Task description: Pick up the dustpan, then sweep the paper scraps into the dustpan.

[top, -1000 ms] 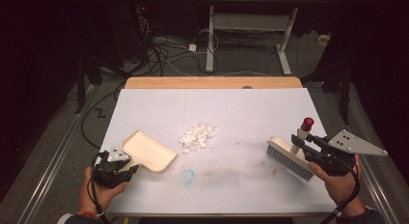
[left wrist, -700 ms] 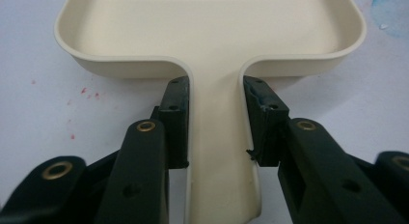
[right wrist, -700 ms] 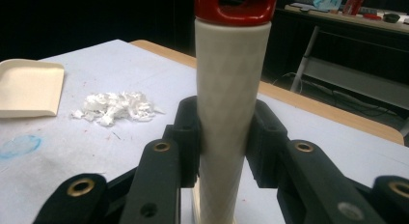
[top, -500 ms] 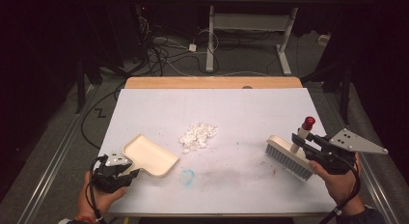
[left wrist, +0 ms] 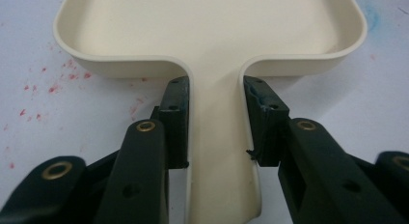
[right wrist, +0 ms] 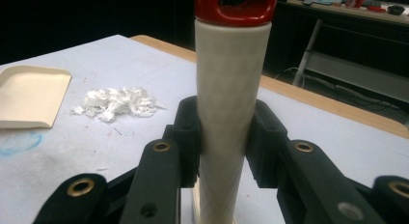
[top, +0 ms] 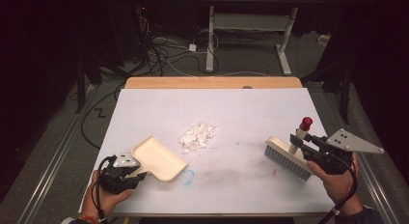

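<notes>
A dark room with cables and table legs on the floor lies beyond a table [top: 212, 108] covered in a white sheet, with a bare wooden strip along its far edge. Faint red specks and a small blue smudge [top: 189, 175] mark the sheet near the front.

A small heap of white paper scraps [top: 197, 135] sits near the middle of the table. To its near left lies a cream dustpan [top: 158, 159], its open mouth toward the heap and just short of it. The left gripper [top: 126, 172], held in a hand at the near left corner, is closed on the dustpan's flat handle; in the left gripper view its jaws press both edges of that handle [left wrist: 216, 137].

At the near right, the right gripper [top: 308, 146] clamps the white handle of a brush [top: 288, 157], which is capped in red [top: 306, 122]. The brush's bristles rest on the sheet, well apart from the heap. In the right gripper view the jaws squeeze the upright handle [right wrist: 230, 103] from both sides, with the heap [right wrist: 115, 102] and dustpan [right wrist: 30, 94] off to the left.
</notes>
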Demonstrator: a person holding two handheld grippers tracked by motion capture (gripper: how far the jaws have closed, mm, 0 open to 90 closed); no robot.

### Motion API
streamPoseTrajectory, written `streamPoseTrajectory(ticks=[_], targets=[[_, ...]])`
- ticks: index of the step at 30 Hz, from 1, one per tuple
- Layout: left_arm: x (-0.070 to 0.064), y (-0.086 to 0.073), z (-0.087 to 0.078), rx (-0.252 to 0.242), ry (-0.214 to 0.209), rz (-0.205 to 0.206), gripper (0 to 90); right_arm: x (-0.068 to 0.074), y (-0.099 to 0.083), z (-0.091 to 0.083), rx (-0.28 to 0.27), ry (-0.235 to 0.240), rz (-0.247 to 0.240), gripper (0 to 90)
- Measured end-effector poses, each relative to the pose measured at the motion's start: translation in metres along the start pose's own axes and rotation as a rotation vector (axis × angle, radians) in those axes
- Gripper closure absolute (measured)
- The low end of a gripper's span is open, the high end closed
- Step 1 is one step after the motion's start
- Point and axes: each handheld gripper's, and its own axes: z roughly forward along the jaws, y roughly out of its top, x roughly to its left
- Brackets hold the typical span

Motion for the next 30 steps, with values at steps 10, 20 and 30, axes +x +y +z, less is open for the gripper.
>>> streamPoseTrajectory(ticks=[10,20,30], targets=[[-0.001,0.011,0.007,0.013,-0.018,0.049,63.6,-0.001,-0.002,0.007,-0.001,-0.004,0.017,70.5],[-0.004,0.011,0.011,0.027,-0.007,0.066,63.6,-0.005,0.012,0.045,0.000,0.024,0.014,70.6],[-0.003,0.009,0.014,0.027,-0.013,0.063,63.6,-0.009,0.044,0.092,-0.015,0.061,0.006,70.5]])
